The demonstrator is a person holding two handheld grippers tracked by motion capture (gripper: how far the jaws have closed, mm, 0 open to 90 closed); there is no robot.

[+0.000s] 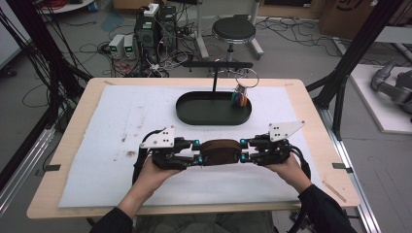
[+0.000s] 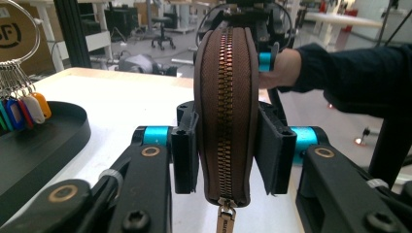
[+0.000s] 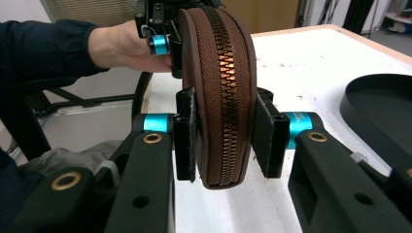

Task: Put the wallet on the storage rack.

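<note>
While both hands hold their tools over the near half of the table, I see the brown zip pouch [image 1: 221, 151] stretched between them, lifted on edge above the white mat [image 1: 97, 160]. My left gripper [image 1: 198, 151] has its jaws clamped on the pouch's left end, and my right gripper [image 1: 241, 150] has its jaws clamped on the right end, so the pouch bridges the two tools, one at each end.

From the left gripper view, the pouch [image 2: 224, 107] stands upright between the two black pads [image 2: 184, 150], its copper-coloured zipper [image 2: 224, 121] running down the middle and facing the camera. The zipper pull [image 2: 225, 219] hangs at the pouch's lower end, closest to that camera, and the teeth look closed along the length I can see. Beyond the pouch, the right hand [image 2: 281, 68] and its dark sleeve [image 2: 354, 73] come in from the side.

From the right gripper view, the pouch [image 3: 218, 92] is again pinched between the pads [image 3: 266, 141], zipper side toward the lens, with the left hand [image 3: 124, 46] holding the far tool behind it.

Farther back on the mat sits a black oval tray [image 1: 194, 112]. A bunch of coloured key tags [image 1: 240, 99] on a metal ring [image 1: 247, 77] hangs from a black stand [image 1: 214, 73] over the tray's right end, well apart from the pouch.
</note>
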